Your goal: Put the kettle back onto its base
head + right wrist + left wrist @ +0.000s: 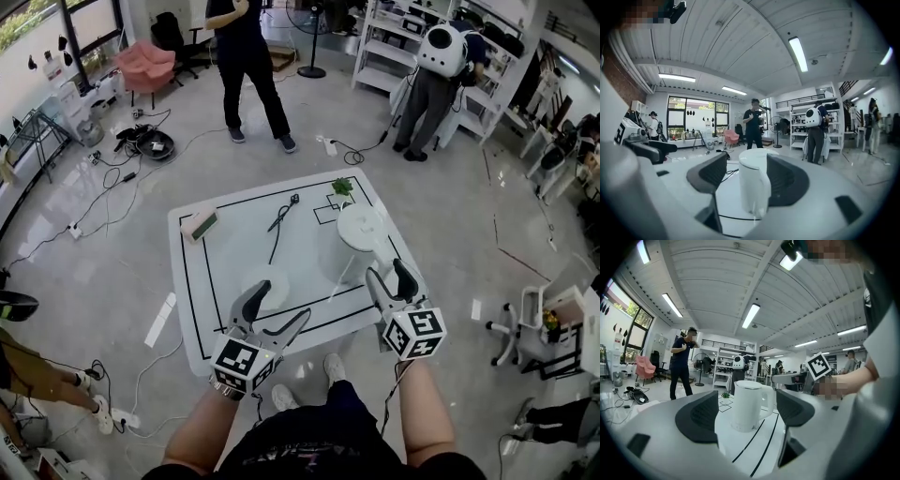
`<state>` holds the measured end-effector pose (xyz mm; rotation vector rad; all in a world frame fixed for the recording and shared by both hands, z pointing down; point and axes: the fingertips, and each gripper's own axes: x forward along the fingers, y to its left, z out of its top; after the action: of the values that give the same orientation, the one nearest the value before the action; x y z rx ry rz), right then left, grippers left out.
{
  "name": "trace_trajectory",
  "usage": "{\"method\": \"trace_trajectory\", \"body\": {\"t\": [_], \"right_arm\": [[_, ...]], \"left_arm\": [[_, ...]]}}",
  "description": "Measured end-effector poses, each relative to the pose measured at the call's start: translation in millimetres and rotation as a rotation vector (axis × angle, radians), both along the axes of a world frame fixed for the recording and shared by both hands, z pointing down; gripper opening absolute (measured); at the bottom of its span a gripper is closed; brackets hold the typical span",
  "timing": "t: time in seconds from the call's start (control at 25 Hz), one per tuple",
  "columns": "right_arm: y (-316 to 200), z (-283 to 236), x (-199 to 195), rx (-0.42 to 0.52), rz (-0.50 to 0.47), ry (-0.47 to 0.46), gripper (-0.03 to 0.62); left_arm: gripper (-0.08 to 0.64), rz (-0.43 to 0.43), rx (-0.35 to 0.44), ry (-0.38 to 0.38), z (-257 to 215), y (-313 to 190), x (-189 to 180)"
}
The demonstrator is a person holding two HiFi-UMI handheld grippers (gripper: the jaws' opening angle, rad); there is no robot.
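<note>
A white kettle (361, 232) stands upright on the white table (202, 309), right of centre. Its round white base (266, 283) lies to the left near the front edge, with a black cord (277, 225) running back from it. My left gripper (277, 306) is open right beside the base with nothing between its fingers. In the left gripper view the kettle (749, 404) stands some way ahead, seen between the jaws of that gripper (746, 411). My right gripper (389, 274) is open just short of the kettle. In the right gripper view the kettle (754, 185) fills the gap of the gripper (747, 180), handle towards the camera.
A small green plant (342, 187) and a small box (200, 225) sit at the table's far side. Black lines mark the tabletop. Two people (248, 66) stand beyond the table, one at the shelves (412, 37). Cables (112, 178) lie on the floor at left, and a chair (525, 323) stands at right.
</note>
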<state>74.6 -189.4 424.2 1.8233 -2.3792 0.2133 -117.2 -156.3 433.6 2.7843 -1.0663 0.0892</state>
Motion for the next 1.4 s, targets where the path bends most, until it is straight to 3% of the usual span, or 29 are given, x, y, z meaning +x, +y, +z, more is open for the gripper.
{"method": "trace_trajectory", "body": {"t": [0.48, 0.88, 1.2, 1.4], "right_arm": [[-29, 45, 35, -0.123, -0.047, 0.006, 0.250], [-47, 97, 37, -0.265, -0.153, 0.014, 0.250], [-52, 127, 39, -0.347, -0.180, 0.035, 0.247], [-52, 135, 40, -0.370, -0.168, 0.033, 0.166]], "left_arm": [[0.374, -0.062, -0.029, -0.003, 6, -17, 28], [0.374, -0.096, -0.065, -0.031, 14, -26, 56], [0.374, -0.119, -0.080, -0.039, 18, -29, 63], [0.374, -0.136, -0.094, -0.037, 22, -29, 62]]}}
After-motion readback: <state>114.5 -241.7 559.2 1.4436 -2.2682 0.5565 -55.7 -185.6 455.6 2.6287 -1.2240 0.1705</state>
